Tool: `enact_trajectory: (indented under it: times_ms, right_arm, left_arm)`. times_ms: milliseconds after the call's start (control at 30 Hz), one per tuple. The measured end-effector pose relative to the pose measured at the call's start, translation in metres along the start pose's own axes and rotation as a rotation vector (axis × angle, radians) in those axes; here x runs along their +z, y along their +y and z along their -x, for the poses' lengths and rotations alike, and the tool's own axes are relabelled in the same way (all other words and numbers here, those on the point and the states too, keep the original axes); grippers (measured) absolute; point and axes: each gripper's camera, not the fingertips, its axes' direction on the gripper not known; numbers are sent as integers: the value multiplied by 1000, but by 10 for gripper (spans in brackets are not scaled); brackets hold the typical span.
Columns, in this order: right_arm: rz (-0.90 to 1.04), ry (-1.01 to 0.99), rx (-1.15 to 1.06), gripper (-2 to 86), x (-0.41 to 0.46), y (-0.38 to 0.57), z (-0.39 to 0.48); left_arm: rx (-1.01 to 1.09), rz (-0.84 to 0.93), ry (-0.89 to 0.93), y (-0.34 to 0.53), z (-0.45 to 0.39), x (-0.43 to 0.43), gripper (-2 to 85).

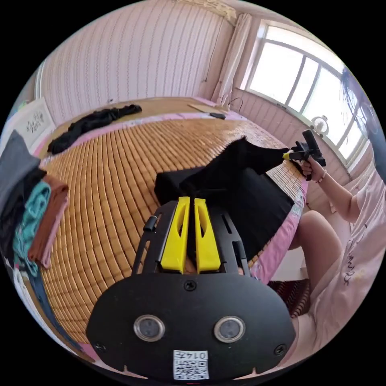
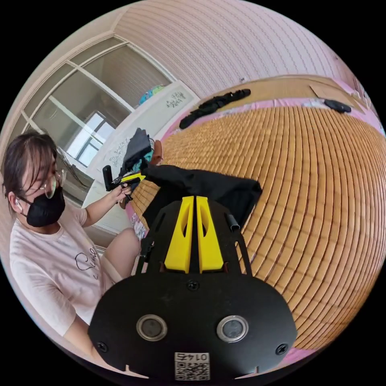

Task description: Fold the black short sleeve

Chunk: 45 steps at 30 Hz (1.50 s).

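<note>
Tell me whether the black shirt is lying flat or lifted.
Partly lifted: black shirt rises off the bamboo mat, each hand-held gripper pinching an edge.

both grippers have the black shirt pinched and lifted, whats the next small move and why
Probably carry both held edges across and lay them on the flat part of the black shirt. The left gripper and right gripper each look shut on the cloth, holding it raised off the bamboo mat, so the fold seems started but not laid down.
</note>
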Motion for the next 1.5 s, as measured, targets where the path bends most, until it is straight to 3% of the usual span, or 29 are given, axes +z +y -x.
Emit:
enact_trajectory:
  times_ms: [67,133,233,433,533,667,833,1200,1367,1500]
  right_arm:
    - [148,-10,163,4,29,52,-16]
    - [201,-11,254,4,44,82,-22]
    - [127,3,292,4,40,106,-12]
    - [49,121,229,25,40,113,28]
    - [173,295,40,81,71,105,73]
    - [319,568,32,111,112,108,85]
    - [269,516,53,36,109,111,91]
    - [364,231,122,30,97,113,96]
    - [525,345,134,84,127,117,98]
    - [484,449,101,85,122,109,116]
  left_arm:
    - [-148,152,20,66,-2,17,-7]
    - [-262,192,13,99,-3,17,-8]
    - [-320,157,0,120,-12,-2,-7]
    - [-251,114,-33,95,-47,-9,47]
    - [-234,138,-89,75,-57,11,78]
    - [-219,279,-104,62,-62,47,75]
    - [-136,273,-175,57,-83,37,0]
    - [-182,248,45,61,-97,-20,-5]
    - [-217,377,-4,85,-105,5,29]
    - [-111,296,-126,80,-139,-20,19]
